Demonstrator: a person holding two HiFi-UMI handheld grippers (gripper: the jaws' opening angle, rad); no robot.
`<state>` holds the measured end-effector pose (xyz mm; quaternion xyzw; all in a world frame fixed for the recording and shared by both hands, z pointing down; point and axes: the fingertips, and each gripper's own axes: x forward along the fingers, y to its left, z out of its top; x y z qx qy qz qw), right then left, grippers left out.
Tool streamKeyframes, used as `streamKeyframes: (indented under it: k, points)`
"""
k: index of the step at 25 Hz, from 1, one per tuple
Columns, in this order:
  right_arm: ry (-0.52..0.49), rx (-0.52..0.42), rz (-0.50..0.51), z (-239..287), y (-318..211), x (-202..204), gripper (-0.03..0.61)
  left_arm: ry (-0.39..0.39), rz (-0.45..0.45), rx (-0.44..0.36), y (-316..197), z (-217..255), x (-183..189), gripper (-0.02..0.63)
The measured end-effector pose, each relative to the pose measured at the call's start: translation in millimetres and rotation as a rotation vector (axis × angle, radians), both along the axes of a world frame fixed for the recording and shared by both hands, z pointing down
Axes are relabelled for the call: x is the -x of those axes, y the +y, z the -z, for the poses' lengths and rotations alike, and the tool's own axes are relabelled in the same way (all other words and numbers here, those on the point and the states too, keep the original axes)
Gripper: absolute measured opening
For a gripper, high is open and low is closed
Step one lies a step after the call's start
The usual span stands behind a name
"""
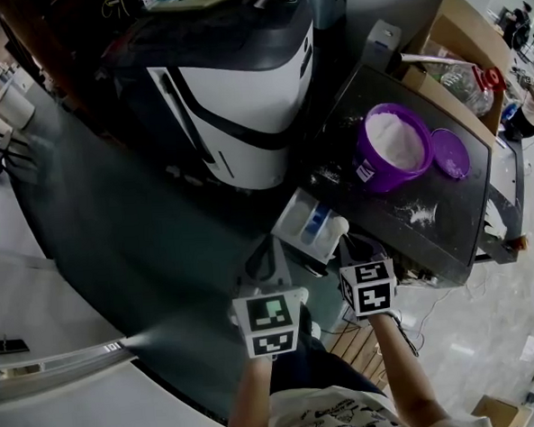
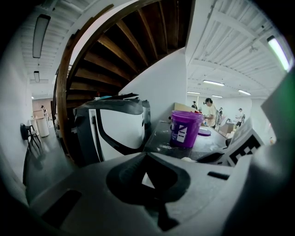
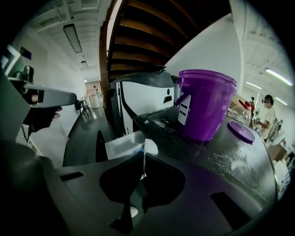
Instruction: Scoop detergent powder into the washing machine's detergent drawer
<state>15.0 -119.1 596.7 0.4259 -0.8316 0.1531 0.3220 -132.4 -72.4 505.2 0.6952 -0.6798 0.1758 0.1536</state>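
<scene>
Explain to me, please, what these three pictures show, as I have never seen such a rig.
There is no robot here: a person holds a hand-held gripper in each hand. The head view comes from a camera on the person's head, looking down. The other two come from cameras on the grippers, each looking along its fingers. On the dark top stands an open purple tub of white powder, with its lid beside it and some spilled powder. A detergent drawer stands pulled out at the top's edge. The right gripper is shut on a white scoop by the drawer. The left gripper is shut, seemingly empty.
</scene>
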Motion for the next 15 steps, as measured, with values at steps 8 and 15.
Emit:
streamKeyframes:
  k: [8, 15]
  points:
    - [0.232, -0.12, 0.115, -13.9, 1.3, 6.9, 0.02, 0.002, 0.019, 0.016, 6.3, -7.1, 9.1, 0.002]
    - [0.455, -0.248, 0.232, -20.4, 3.4, 13.7, 0.02, 0.008, 0.03, 0.024, 9.9, -11.5, 13.9, 0.003]
